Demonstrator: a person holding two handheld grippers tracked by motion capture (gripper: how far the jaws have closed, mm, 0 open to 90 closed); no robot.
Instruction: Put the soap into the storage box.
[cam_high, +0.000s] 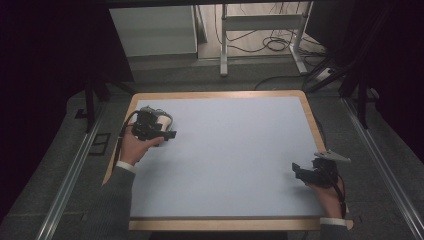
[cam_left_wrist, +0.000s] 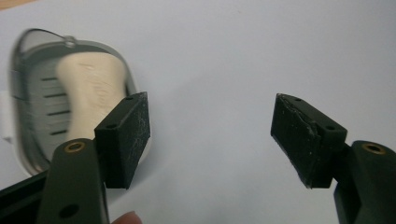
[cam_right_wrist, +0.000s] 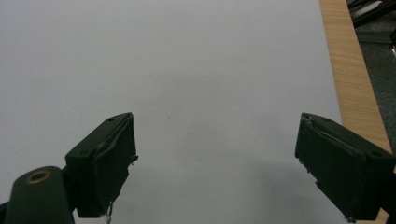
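1. Here the soap dish, a grey slotted tray, is seen lying flat on the pale blue mat near its far left corner, with a cream bar of soap resting inside it.
2. The left gripper is held just beside the soap dish, its jaws spread and nothing between them.
3. The right gripper is kept well apart from the soap dish, near the mat's right edge, its jaws likewise spread and empty.
4. The step is judged to be the letting-go of the soap; the jaws are best drawn straight back, so that the dish is not nudged.
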